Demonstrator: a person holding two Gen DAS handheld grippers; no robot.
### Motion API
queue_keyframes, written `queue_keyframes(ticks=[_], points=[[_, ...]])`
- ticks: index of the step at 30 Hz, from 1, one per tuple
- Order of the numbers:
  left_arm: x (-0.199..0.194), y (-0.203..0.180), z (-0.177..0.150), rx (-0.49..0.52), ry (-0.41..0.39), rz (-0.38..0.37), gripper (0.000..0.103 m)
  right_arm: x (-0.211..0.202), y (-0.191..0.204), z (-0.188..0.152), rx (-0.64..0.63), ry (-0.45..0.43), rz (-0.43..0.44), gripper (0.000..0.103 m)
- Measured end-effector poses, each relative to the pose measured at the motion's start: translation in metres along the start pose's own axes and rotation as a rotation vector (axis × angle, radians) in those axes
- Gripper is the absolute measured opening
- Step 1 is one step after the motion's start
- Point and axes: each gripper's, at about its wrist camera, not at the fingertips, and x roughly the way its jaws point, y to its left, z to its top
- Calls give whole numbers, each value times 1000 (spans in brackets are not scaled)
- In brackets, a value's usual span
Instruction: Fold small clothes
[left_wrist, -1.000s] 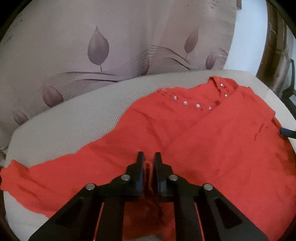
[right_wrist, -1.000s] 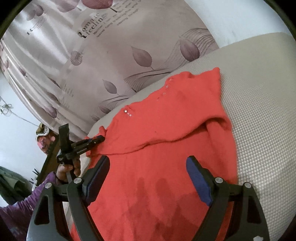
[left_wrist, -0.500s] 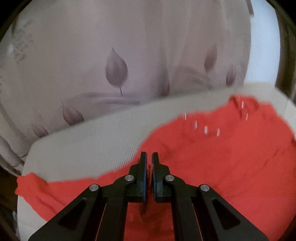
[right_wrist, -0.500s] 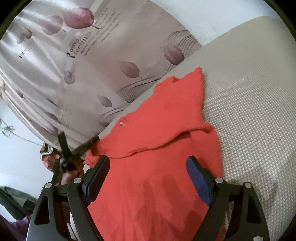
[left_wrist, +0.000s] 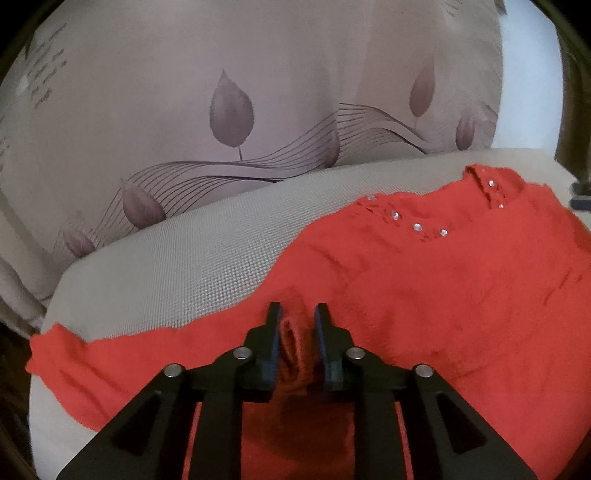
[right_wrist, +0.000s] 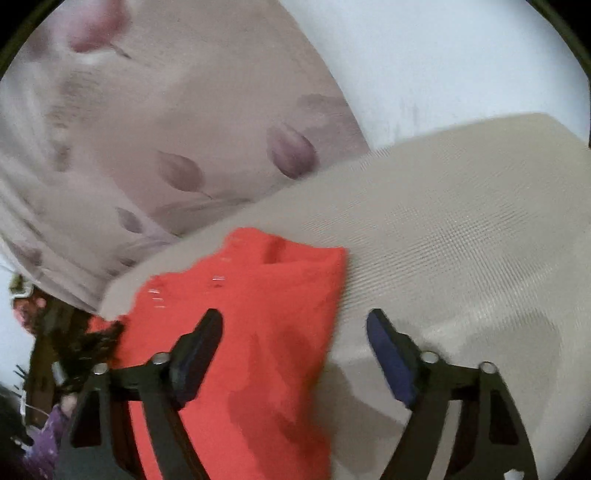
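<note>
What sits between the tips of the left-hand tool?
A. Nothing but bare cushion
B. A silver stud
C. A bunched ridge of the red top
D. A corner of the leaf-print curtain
C: a pinched-up ridge of the red top stands between the jaws of the left gripper, which are opening around it.

Red knit top (left_wrist: 424, 295) – studded neckline, spread flat, partly folded

Printed lines on the curtain (left_wrist: 155, 110) are unreadable.
</note>
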Motion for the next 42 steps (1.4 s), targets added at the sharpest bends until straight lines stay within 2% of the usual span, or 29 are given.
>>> queue_keyframes(ticks=[2, 3, 4, 5, 6, 9, 11, 12, 14, 17, 20, 22, 24, 25, 26, 28, 30, 32, 36, 37, 39, 41, 42], points=[[0, 4, 0, -23, 0, 0, 33, 16, -6, 8, 19, 38, 30, 61], [0, 6, -1, -33, 2, -1, 38, 24, -8, 10, 20, 58, 34, 47], [0, 9, -1, -44, 3, -2, 40, 30, -9, 12, 15, 67, 28, 38], [0, 10, -1, -51, 4, -2, 45, 35, -11, 14, 11, 74, 29, 22], [0, 11, -1, -59, 3, -2, 50, 38, -12, 15, 13, 86, 38, 12], [-2, 12, -1, -65, -4, 1, 56, 40, -15, 18, 11, 91, 42, 5], [-4, 8, -2, -52, -5, -1, 61, 32, -9, 20, -49, 61, -18, 4], [-4, 5, -3, -42, -6, -3, 67, 27, -6, 21, -88, 46, -54, 4], [-4, -3, -5, -5, -2, 6, 72, 21, -1, 25, -152, 32, -127, 3], [-4, -10, -5, 27, -7, 28, 72, 23, 3, 25, -207, 43, -179, 3], [-3, -7, -5, 12, -1, 24, 73, 39, -1, 21, -209, 67, -218, 3], [-3, -4, -4, -3, 2, 21, 74, 39, -4, 20, -202, 43, -210, 4], [-8, -1, -4, -24, 0, 18, 74, 36, -11, 21, -153, 30, -162, 7], [-13, 2, -4, -35, -8, 17, 74, 30, -17, 22, -104, 22, -137, 12], [-24, 8, -5, -55, -30, 11, 75, 18, -25, 22, -38, -5, -120, 15], [-41, 20, -7, -92, -54, 1, 82, -8, -26, 16, 10, -82, -69, 16], [-64, 44, -14, -160, -82, -9, 89, -31, -13, -1, -26, -131, -38, 18], [-84, 78, -27, -250, -94, -13, 89, -51, 13, -32, -99, -139, 40, 23], [-100, 149, -57, -436, -41, 4, 89, -56, 55, -90, -201, -111, 87, 50], [-103, 166, -66, -492, -30, 5, 89, -52, 64, -102, -225, -97, 84, 50], [-104, 202, -87, -624, 1, -62, 89, -43, 82, -123, -272, -69, 81, 50], [-103, 227, -102, -716, 13, -94, 89, -32, 96, -137, -302, -44, 90, 50], [-102, 233, -106, -731, 18, -98, 89, -27, 100, -139, -310, -35, 89, 50]])
